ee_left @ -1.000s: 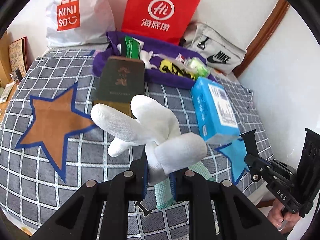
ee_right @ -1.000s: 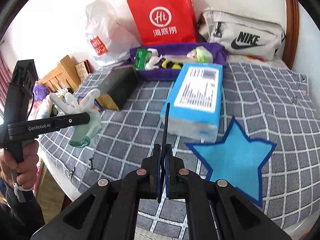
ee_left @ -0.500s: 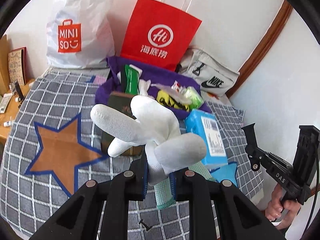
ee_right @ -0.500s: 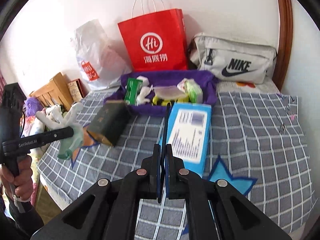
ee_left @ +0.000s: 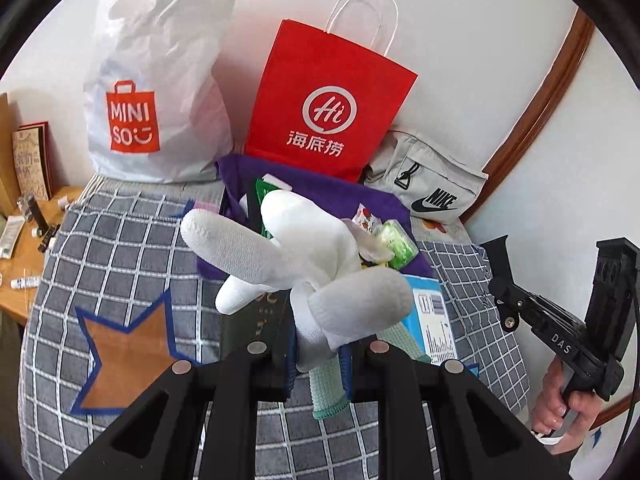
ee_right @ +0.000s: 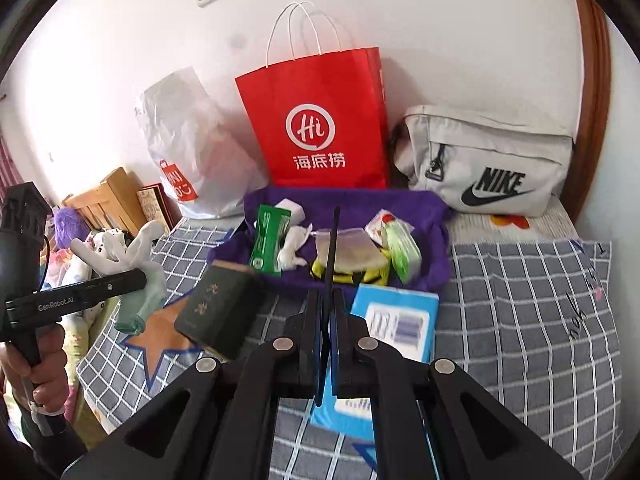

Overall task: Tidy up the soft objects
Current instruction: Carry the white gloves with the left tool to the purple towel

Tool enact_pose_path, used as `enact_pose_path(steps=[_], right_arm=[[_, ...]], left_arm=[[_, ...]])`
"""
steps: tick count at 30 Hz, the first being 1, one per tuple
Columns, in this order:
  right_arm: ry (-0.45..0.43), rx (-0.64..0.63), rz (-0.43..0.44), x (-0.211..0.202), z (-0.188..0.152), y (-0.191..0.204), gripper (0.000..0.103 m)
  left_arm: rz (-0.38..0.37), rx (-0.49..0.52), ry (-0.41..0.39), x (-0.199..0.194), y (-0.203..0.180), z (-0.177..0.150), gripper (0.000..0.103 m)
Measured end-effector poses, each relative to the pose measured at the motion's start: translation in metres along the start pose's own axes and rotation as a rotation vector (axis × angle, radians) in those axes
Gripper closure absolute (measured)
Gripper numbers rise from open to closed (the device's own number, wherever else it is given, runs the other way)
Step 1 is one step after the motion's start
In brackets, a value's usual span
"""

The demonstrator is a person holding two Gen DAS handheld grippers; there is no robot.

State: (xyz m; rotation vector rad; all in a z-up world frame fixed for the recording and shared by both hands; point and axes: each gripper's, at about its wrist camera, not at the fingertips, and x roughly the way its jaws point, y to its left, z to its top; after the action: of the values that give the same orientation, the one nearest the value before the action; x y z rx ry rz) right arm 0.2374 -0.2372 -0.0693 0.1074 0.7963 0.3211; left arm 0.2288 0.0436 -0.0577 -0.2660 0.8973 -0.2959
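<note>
Along the left edge, a wooden side table (ee_left: pixel 24 264) with small tubes sits just beside the bed (ee_left: pixel 120 248), whose grey checked cover carries a brown star patch (ee_left: pixel 128 344). That stretch of cover around the star lies bare and offers the most open room. Against the wall at the back stand a crinkled white Miniso bag (ee_left: pixel 156 80), a stiff red paper bag (ee_left: pixel 328 104) with cord handles and a pale Nike pouch (ee_right: pixel 488 160), closing off the far side.

The left gripper (ee_left: pixel 318 364) is held above the bed with its fingers (ee_left: pixel 280 368) clamped on the cuff of a white knit glove (ee_left: pixel 296 256); the glove's stuffed-looking digits splay upward and forward beyond the tips, its mint ribbed cuff hanging below.

In the middle, a soft purple tray (ee_right: pixel 424 208) holds a green packet (ee_right: pixel 268 240), crumpled white tissue, a yellow-and-black item and a light green pack (ee_right: pixel 400 248). A dark green book (ee_right: pixel 220 304) leans in front of its left corner, and a glossy blue tissue pack (ee_right: pixel 396 320) lies in front on the right.

The right gripper (ee_right: pixel 328 344) has its fingers pressed together on a thin black strip (ee_right: pixel 332 248) that stands upright. Bare checked cover extends to the right.
</note>
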Motion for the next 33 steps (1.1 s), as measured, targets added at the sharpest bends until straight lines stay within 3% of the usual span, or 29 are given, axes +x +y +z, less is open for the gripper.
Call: enact_pose_path(steps=[12,29,33], right_arm=[[0.001,-0.011,0.032,0.054,0.042,-0.009,0.099],[0.013,-0.023,0.067,0.131,0.092,-0.031,0.099],[0.067,-0.010,0.075,0.152,0.090,-0.040,0.099]], left_arm=[[0.065,0.002,0.023,0.043,0.006,0.049,0.086],[0.061,-0.076,0.064,0.118,0.013,0.105,0.086],[0.059,-0.058,0.079,0.140,0.010,0.113,0.086]])
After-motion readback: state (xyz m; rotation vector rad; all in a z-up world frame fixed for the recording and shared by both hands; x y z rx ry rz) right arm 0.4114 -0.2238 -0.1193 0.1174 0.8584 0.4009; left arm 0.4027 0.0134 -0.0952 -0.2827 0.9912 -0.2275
